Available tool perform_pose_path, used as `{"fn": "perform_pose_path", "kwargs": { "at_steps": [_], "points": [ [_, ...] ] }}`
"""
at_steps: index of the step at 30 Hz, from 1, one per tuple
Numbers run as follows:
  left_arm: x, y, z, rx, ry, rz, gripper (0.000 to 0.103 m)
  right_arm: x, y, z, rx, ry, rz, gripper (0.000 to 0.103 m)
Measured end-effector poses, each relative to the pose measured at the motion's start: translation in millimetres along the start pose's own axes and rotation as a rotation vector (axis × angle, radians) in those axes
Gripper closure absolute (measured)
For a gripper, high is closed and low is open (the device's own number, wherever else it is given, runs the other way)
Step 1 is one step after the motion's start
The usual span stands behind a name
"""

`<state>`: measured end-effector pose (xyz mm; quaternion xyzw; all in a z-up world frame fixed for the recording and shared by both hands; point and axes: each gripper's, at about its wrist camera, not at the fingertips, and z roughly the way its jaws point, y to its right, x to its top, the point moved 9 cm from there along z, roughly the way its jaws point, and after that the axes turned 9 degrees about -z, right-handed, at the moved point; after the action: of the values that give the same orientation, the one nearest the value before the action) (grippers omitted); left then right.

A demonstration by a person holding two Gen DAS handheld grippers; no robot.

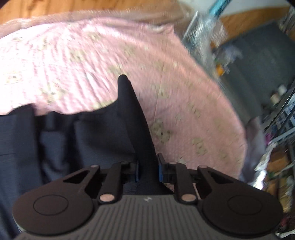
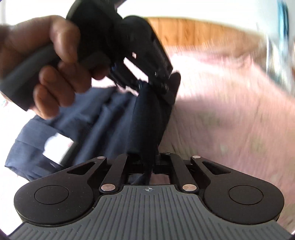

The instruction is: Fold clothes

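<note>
So the biggest thing here is the pink bedspread (image 1: 114,61) with little beige bear prints, covering pretty much the whole surface, with a strip of wooden floor (image 1: 36,7) past its far edge. On top of that is the navy garment (image 1: 55,133), bunched into folds at the near left in the left wrist view and partly lifted off the bedspread. The right wrist view shows a white label (image 2: 59,147) on it. A hand (image 2: 46,61) wraps the handle of the left gripper (image 2: 143,83), and that one is pinching a rolled-up edge of the navy fabric, jaws squeezed in on it. The right gripper (image 2: 147,162) has its jaws pressed nearly together on the same dark roll of cloth. Everything's pretty motion-blurred, and off to the right there's some clutter (image 1: 272,162) I can't really make out.
</note>
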<state>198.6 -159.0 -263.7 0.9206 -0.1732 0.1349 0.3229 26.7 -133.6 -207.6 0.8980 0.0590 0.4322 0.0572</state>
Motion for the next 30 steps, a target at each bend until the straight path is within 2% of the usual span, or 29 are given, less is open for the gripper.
{"fn": "perform_pose_path", "kwargs": {
  "at_steps": [3,6,9,13,18,23,25,28,30],
  "points": [
    [7.1,-42.8,-76.7,-0.072,0.098,-0.050,0.086,43.3,-49.9,-16.7,0.013,0.057,-0.111,0.099],
    [7.3,-113.0,-132.8,-0.093,0.147,-0.139,0.087,73.8,-114.5,-14.4,0.061,0.080,-0.238,0.099],
    [-7.1,-186.1,-145.0,-0.083,0.151,-0.244,0.087,76.1,-174.5,13.7,0.120,0.026,-0.338,0.099],
    [-20.0,-240.9,-145.1,-0.080,0.157,-0.333,0.087,65.9,-226.8,48.8,0.156,-0.059,-0.431,0.099],
    [-20.7,-265.0,-147.2,-0.125,0.179,-0.374,0.087,64.4,-249.8,63.1,0.156,-0.101,-0.477,0.099],
    [-38.5,-287.9,-134.9,-0.024,0.121,-0.353,0.083,47.6,-263.6,76.9,0.147,-0.176,-0.514,0.099],
    [-42.9,-287.7,-137.1,-0.026,0.128,-0.355,0.081,35.0,-265.2,80.2,0.146,-0.202,-0.520,0.099],
    [-46.7,-285.2,-147.1,-0.029,0.142,-0.351,0.077,28.7,-259.6,75.7,0.169,-0.230,-0.483,0.087],
    [-45.3,-284.7,-156.7,-0.033,0.157,-0.353,0.064,34.2,-239.5,59.2,0.268,-0.245,-0.362,0.068]
  ]
}}
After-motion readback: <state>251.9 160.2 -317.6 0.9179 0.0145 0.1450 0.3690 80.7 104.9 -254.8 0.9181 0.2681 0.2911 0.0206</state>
